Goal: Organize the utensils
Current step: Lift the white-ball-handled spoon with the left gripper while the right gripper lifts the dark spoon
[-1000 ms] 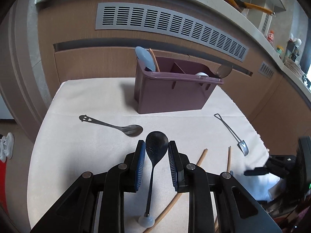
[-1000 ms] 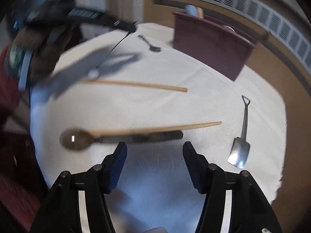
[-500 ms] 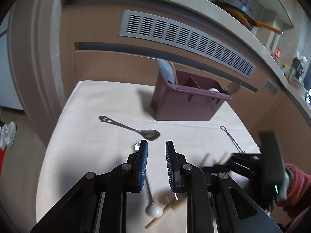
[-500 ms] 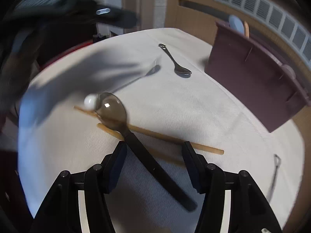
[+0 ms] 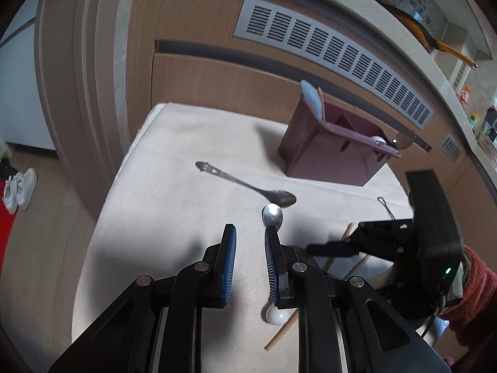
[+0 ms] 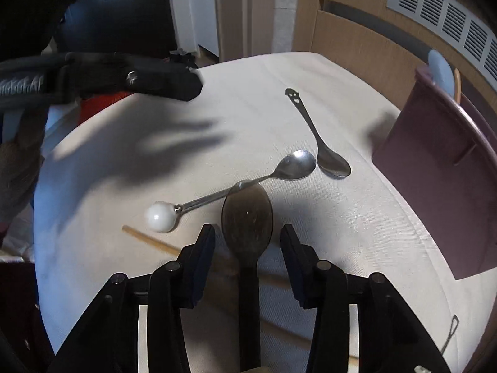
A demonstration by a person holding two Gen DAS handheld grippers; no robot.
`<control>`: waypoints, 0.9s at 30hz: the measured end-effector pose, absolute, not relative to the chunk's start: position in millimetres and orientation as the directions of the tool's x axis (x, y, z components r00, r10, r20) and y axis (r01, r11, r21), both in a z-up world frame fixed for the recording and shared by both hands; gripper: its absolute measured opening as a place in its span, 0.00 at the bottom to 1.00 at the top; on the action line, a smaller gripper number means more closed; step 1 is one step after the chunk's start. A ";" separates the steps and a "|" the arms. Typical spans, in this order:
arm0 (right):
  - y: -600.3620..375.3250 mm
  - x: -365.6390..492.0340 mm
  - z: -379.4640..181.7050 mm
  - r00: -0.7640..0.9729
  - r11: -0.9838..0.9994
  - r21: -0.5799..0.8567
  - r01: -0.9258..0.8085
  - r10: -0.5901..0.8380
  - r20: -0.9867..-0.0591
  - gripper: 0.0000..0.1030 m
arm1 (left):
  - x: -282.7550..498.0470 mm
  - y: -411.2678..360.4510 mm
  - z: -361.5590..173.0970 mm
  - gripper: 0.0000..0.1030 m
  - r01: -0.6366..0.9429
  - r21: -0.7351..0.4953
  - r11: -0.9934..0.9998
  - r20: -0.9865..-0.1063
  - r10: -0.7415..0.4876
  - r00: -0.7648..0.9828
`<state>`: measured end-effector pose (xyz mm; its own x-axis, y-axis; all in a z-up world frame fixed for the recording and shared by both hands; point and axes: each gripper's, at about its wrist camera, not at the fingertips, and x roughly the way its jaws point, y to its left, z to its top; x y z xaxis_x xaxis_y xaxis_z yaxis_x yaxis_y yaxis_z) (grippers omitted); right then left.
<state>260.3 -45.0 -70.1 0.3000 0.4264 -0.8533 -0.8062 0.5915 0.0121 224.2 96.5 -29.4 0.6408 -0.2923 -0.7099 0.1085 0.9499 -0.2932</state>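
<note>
Claws: right claw has just been closing astride the dark spoon, pads not touching; left claw released, empty, above the tabletop.

On the cloth-covered table I see 2 metal spoons bowl to bowl: the smiley-handled spoon lies farther out, the ball-ended spoon nearer, its shaft resting across the tip of a dark wooden spoon. That wooden spoon lies between the fingers of my right gripper. Chopsticks lie under it, crossing the near edge. The utensil caddy stands behind the spoons, to the right, against the cabinet, utensils upright in its compartments. My left gripper hovers left of the ball-ended spoon.
</note>
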 end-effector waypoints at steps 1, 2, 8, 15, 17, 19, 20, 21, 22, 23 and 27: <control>-44.8 262.2 -68.9 0.301 0.602 0.016 -0.798 0.422 -0.855 0.29 | 226.0 95.0 -32.0 0.20 0.113 -0.300 0.947 -0.717 -0.302 0.629; -47.9 263.7 -65.7 0.301 0.617 0.026 -0.787 0.420 -0.856 0.29 | 227.7 92.5 -33.8 0.20 0.120 -0.306 0.944 -0.722 -0.313 0.617; -110.5 262.3 -37.2 0.391 0.743 0.085 -0.663 0.442 -0.807 0.29 | 246.3 57.6 -57.9 0.33 0.200 -0.305 0.931 -0.790 -0.365 0.492; -184.4 246.3 -33.8 0.546 0.877 0.087 -0.472 0.369 -0.753 0.29 | 179.5 45.1 -56.6 0.33 0.150 -0.181 0.972 -0.727 -0.235 0.645; -196.6 243.4 -35.4 0.561 0.893 0.112 -0.437 0.368 -0.742 0.29 | 164.2 40.4 -64.9 0.33 0.091 -0.144 0.985 -0.727 -0.168 0.666; -201.5 240.0 -34.7 0.574 0.900 0.125 -0.417 0.368 -0.732 0.29 | 158.3 38.5 -71.9 0.32 0.044 -0.109 0.993 -0.726 -0.110 0.679; -208.3 235.0 -31.4 0.580 0.902 0.129 -0.412 0.369 -0.726 0.29 | 158.5 39.5 -73.9 0.32 0.027 -0.110 0.994 -0.724 -0.099 0.682; -210.3 232.7 -30.1 0.586 0.904 0.135 -0.406 0.371 -0.720 0.29 | 160.6 41.8 -75.0 0.32 0.022 -0.124 0.992 -0.725 -0.106 0.681; -211.3 230.2 -28.8 0.590 0.905 0.138 -0.402 0.371 -0.717 0.29 | 163.4 42.6 -75.8 0.32 0.023 -0.137 0.990 -0.729 -0.116 0.675; -212.2 227.6 -27.9 0.597 0.907 0.139 -0.398 0.371 -0.711 0.29 | 167.0 41.7 -77.0 0.32 0.031 -0.146 0.989 -0.734 -0.129 0.667; -218.1 217.7 -24.1 0.605 0.912 0.145 -0.383 0.367 -0.707 0.29 | 175.4 34.9 -84.7 0.31 0.055 -0.135 0.989 -0.762 -0.139 0.633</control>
<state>217.7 -218.1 -24.1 0.6049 0.3667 -0.7069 -0.3831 0.9122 0.1454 175.4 34.9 -84.7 0.6328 -0.1387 -0.7618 0.0546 0.9894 -0.1347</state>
